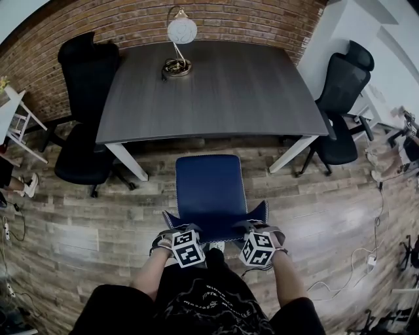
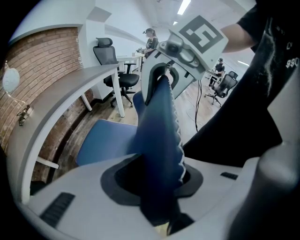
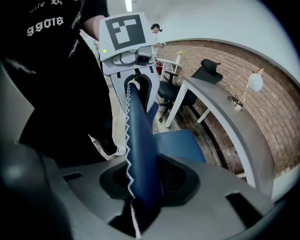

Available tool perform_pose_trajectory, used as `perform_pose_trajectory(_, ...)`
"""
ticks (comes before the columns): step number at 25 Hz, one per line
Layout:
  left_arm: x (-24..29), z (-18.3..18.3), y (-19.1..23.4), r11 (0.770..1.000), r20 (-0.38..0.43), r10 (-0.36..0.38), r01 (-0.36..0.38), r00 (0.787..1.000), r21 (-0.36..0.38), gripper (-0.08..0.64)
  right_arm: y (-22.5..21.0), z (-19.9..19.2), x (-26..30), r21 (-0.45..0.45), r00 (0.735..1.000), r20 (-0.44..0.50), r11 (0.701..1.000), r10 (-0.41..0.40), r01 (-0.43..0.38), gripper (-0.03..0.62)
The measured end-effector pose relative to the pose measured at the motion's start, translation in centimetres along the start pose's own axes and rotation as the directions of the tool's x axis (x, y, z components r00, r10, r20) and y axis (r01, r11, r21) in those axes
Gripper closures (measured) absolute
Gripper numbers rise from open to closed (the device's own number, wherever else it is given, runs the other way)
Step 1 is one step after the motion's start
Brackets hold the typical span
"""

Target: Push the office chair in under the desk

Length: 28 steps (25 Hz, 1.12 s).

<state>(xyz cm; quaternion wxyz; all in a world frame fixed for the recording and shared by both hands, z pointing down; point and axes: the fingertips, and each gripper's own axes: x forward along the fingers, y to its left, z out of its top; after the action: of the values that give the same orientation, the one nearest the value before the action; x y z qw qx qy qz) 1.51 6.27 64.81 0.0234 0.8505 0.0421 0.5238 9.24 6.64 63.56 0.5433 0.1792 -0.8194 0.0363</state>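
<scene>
The room has a red brick wall (image 1: 262, 19) at the far side and a floor of brown wood planks (image 1: 327, 216). Against the wall stands a dark grey rectangular desk (image 1: 229, 98) on white slanted legs. A desk lamp with a white globe shade and a round brass base (image 1: 181, 33) sits near the desk's far edge. A black high-backed office chair (image 1: 85, 157) stands at the desk's left end, and a black mesh office chair (image 1: 340, 98) at its right end.

A blue office chair (image 1: 211, 190), upholstered and with white zigzag stitching on its seams, stands on the near side of the desk, centred on it. The front edge of its seat lies just at the desk's near edge. The rest of the seat is out in the open floor, not under the top. Its backrest (image 1: 216, 229) faces the person.

The left gripper (image 2: 157, 180) has its jaws clamped on the top edge of the backrest towards the left corner. The blue padding fills the gap between the pads. The right gripper (image 3: 140, 187) is clamped likewise on the same edge towards the right corner. Each gripper shows in the other's view at the far end of the edge. Both point steeply down.
</scene>
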Motion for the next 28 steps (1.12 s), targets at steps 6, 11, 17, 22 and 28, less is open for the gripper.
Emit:
perform_pose_trajectory(6, 0.2, 0.0, 0.4, 1.0, -0.001, -0.003, 0.003, 1.0, 0.003, 0.428, -0.5, -0.1, 0.1, -0.001, 1.0, 0.004, 1.0, 0.001, -0.001, 0.488)
perform_pose_trajectory(11, 0.3, 0.0, 1.0, 1.0, -0.001, -0.003, 0.003, 1.0, 0.002, 0.428, -1.1, 0.0, 0.2, -0.001, 1.0, 0.006, 1.0, 0.0, 0.0, 0.488)
perform_pose_trajectory(17, 0.2, 0.2, 2.0, 1.0, 0.0, 0.011, -0.011, 1.0, 0.005, 0.428, -1.9, 0.1, 0.4, 0.0, 1.0, 0.007, 1.0, -0.003, 0.003, 0.488)
perform_pose_trajectory(22, 0.2, 0.3, 2.4, 1.0, 0.001, -0.008, 0.008, 1.0, -0.002, 0.426, -2.5, 0.2, 0.5, -0.003, 1.0, 0.011, 1.0, 0.005, -0.005, 0.488)
perform_pose_trajectory(28, 0.3, 0.7, 3.2, 1.0, 0.002, -0.005, 0.005, 1.0, -0.003, 0.426, -3.3, 0.0, 0.5, -0.004, 1.0, 0.015, 1.0, 0.005, -0.005, 0.488)
